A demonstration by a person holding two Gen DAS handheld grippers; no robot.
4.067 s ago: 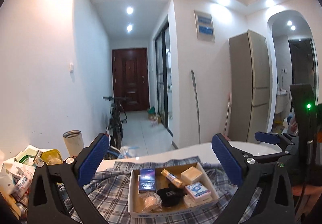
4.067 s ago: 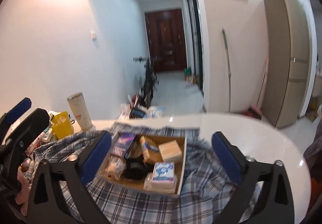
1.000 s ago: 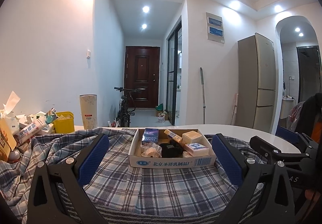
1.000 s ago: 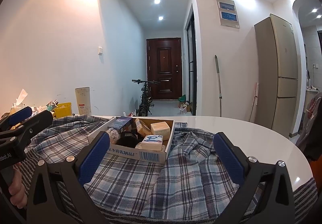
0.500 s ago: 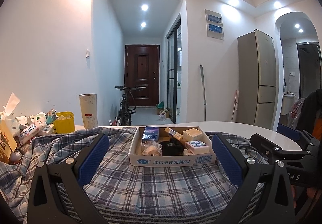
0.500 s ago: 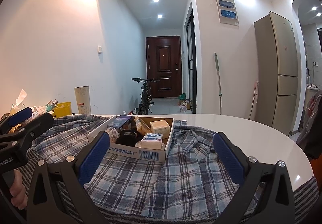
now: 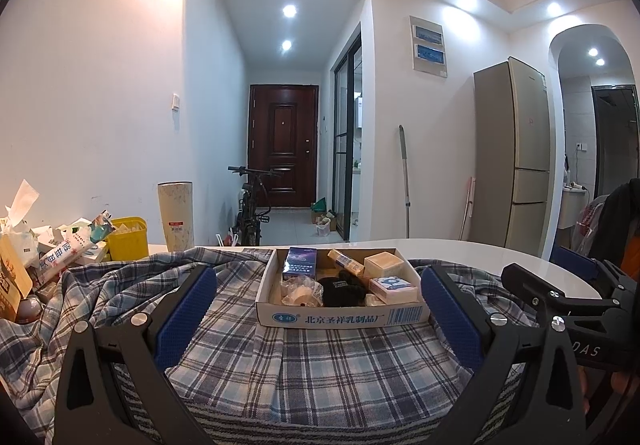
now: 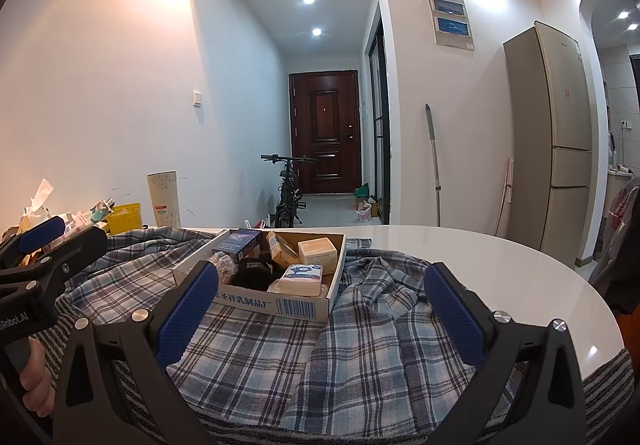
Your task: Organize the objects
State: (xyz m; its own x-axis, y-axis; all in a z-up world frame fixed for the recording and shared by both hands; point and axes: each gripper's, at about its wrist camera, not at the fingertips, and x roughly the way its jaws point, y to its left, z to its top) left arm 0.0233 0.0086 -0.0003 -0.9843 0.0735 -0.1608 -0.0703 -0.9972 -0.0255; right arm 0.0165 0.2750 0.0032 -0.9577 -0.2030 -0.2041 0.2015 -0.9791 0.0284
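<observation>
On the white worktop (image 8: 500, 265), a plaid shirt (image 7: 320, 357) lies under a shallow cardboard box (image 7: 340, 315) holding a blue packet (image 7: 300, 263), tan boxes and a black item, while both the left claw (image 7: 316, 311) and right claw (image 8: 320, 309) gape empty, a yellow tub (image 7: 126, 239) and tall cup (image 7: 175, 215) left.

cardboard box (image 7: 344, 315) front reads "北京圣祥乳制品厂".

black tongs (image 7: 316, 309), blue textured pads (image 7: 186, 315), silver screws
</observation>
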